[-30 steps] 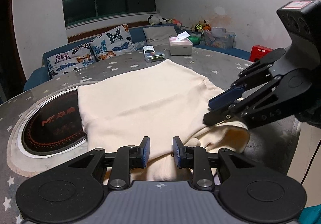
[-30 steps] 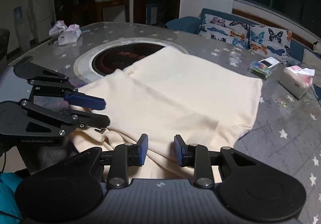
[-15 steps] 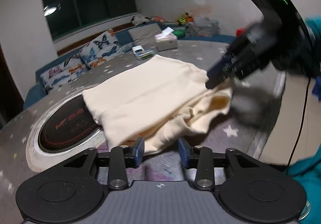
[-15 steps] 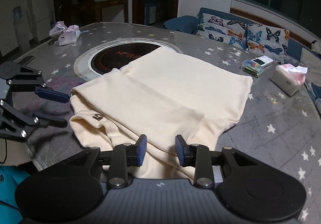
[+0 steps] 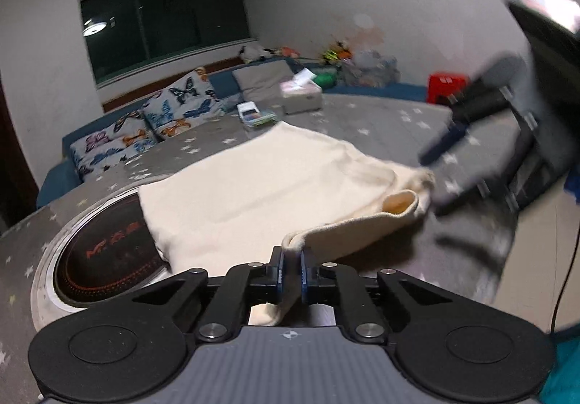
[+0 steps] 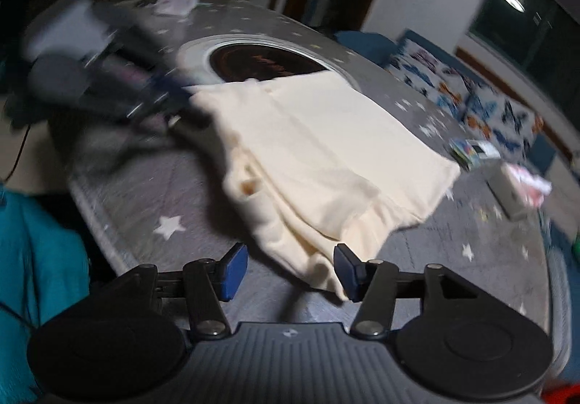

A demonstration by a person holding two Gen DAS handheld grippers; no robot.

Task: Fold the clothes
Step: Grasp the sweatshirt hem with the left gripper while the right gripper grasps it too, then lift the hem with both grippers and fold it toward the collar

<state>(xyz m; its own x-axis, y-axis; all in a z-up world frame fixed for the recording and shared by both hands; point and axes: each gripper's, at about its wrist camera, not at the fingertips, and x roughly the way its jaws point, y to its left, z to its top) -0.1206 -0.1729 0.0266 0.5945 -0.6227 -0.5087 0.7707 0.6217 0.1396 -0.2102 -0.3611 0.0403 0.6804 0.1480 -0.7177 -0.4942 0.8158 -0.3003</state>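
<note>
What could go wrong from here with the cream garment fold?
1. The left claw pinches only a thin edge of the cream garment; a tug may pull it free.
2. The right claw is open with the near corner loose between its fingers, so that side may sag or bunch unevenly.

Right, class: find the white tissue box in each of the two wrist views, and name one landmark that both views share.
Left wrist view: the tissue box stands upper centre, at the table's far side, beyond the cream garment.
Right wrist view: the tissue box sits at the right edge, blurred, right of the garment.
Shared landmark: the round black hotplate set into the table, touching the garment's edge.
</note>
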